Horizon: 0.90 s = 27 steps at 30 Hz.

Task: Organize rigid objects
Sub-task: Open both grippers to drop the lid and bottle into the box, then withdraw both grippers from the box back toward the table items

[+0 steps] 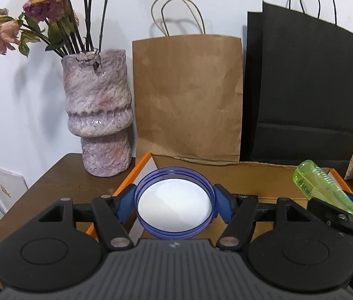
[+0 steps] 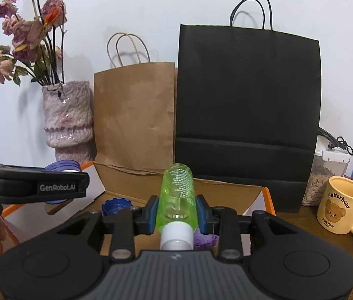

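Both grippers loaded, hovering over the cardboard box point(image 2: 226, 192).

The left gripper point(image 1: 174, 206) is clamped on a blue lid point(image 1: 174, 203), white inside; the right gripper point(image 2: 176, 213) squeezes a green bottle point(image 2: 177, 195), white cap toward the camera. Inside the box lie a blue cap point(image 2: 116, 206) and a purple piece point(image 2: 205, 241).

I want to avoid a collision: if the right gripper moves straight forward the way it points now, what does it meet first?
The right gripper, shut on the green bottle, points over the open cardboard box. Straight on, the bottle's base would probably touch the black paper bag first; depth is unclear.
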### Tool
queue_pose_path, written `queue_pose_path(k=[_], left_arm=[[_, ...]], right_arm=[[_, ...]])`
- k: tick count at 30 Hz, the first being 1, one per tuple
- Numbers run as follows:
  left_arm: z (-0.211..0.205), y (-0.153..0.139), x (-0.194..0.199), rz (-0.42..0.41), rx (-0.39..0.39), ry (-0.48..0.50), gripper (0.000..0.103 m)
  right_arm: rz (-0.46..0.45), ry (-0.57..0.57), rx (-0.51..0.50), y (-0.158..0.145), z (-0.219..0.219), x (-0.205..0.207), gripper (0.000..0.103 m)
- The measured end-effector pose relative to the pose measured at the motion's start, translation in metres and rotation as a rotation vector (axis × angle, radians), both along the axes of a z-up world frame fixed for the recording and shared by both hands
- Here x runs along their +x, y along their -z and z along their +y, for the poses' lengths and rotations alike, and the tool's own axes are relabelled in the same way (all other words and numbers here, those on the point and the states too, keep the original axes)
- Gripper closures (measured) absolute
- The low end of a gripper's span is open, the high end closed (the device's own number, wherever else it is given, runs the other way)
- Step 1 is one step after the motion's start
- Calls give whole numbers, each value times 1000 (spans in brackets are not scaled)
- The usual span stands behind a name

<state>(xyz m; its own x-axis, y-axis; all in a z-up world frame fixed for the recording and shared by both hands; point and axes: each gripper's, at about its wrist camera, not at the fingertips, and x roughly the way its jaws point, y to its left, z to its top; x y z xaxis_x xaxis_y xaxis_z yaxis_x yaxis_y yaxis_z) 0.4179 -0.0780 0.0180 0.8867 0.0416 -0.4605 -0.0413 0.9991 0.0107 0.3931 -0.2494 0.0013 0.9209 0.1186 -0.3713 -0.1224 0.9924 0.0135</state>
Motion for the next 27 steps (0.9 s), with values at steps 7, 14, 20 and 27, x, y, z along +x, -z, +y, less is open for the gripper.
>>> queue_pose_path(k=[7,14,20,27], left_arm=[[0,3,3,30,8,6,19],[5,2,4,27,5,-28,0],[6,3,5,37,7,-38,0],[5,2,5,35,7,-39,0]], right_arm=[[40,5,-16,6,-2,4,72],[18,63,-44,4,-5,2,2],[25,61,-44,4,-6,2,0],[27,57,-43,3,-4,1,0]])
